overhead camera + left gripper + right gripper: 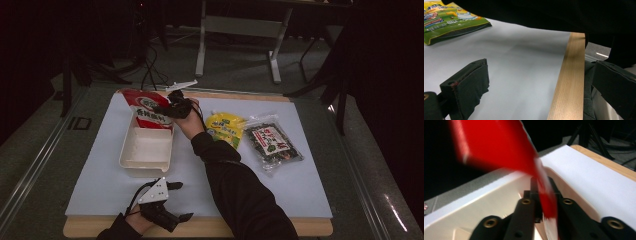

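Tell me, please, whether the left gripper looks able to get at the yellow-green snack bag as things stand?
Probably not directly: the left gripper sits open at the near table edge, and the person's right forearm lies across the line to the yellow-green snack bag. It would need to go over or around.

A yellow-green snack bag (226, 127) lies mid-frame beside a dark clear-edged packet (271, 141), both on the counter's white sheet (295, 182).

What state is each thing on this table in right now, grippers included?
Red packet: between the right gripper's jaws, tilted over the tray's far end.
Tray: nothing lying flat on its floor.
Yellow packet: flat, sealed, untouched.
Dark packet: flat, untouched.
Right gripper: shut on red packet.
Left gripper: open, holding nothing, at the near edge.
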Tool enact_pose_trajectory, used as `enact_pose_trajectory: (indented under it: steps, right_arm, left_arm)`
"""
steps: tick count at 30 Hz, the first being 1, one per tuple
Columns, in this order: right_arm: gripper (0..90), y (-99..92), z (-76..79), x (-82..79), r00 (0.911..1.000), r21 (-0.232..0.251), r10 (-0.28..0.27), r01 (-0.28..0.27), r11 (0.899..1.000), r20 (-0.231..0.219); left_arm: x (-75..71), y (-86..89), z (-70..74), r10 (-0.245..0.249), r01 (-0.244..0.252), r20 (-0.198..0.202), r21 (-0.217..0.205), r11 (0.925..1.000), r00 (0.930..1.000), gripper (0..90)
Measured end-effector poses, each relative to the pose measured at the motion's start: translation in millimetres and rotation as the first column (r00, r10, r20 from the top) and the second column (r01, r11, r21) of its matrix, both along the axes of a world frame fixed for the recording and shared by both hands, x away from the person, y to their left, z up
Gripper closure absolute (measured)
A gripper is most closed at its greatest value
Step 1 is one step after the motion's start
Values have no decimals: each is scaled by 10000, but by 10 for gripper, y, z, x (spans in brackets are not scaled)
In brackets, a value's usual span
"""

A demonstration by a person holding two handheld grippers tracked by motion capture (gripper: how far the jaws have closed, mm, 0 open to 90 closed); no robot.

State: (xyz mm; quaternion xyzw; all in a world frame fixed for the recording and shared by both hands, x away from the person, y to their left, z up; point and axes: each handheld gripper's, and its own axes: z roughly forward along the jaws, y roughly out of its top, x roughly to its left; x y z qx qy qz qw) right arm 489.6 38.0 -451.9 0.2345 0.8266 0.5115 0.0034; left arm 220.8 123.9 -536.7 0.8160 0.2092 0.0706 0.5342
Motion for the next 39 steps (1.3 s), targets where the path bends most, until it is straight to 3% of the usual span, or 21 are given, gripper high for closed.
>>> enact_pose_trajectory:
  steps: [2,4,14,31,39]
  right_arm:
    - [793,-5,5,-5,9999,-146,-14,15,9999,123]
    - [759,-31,61,-42,9984,-561,60,-28,9984,570]
    - [675,-203,223,-177,9938,-554,169,-109,9984,1096]
    - [607,-875,150,-246,9922,-770,-610,696,9946,1088]
    - [599,-1291,193,-327,9847,-1106,-804,980,9890,1544]
  left_arm:
    - [2,-7,-2,-24,24,2,35,10000,10000,25]
    - [0,-12,-2,-38,38,7,31,10000,10000,25]
    - [-3,-25,-6,-63,63,10,96,9999,10000,24]
    - [7,-43,-15,-96,96,-22,178,9998,10000,24]
    - [8,-54,-14,-80,80,-28,84,9999,10000,25]
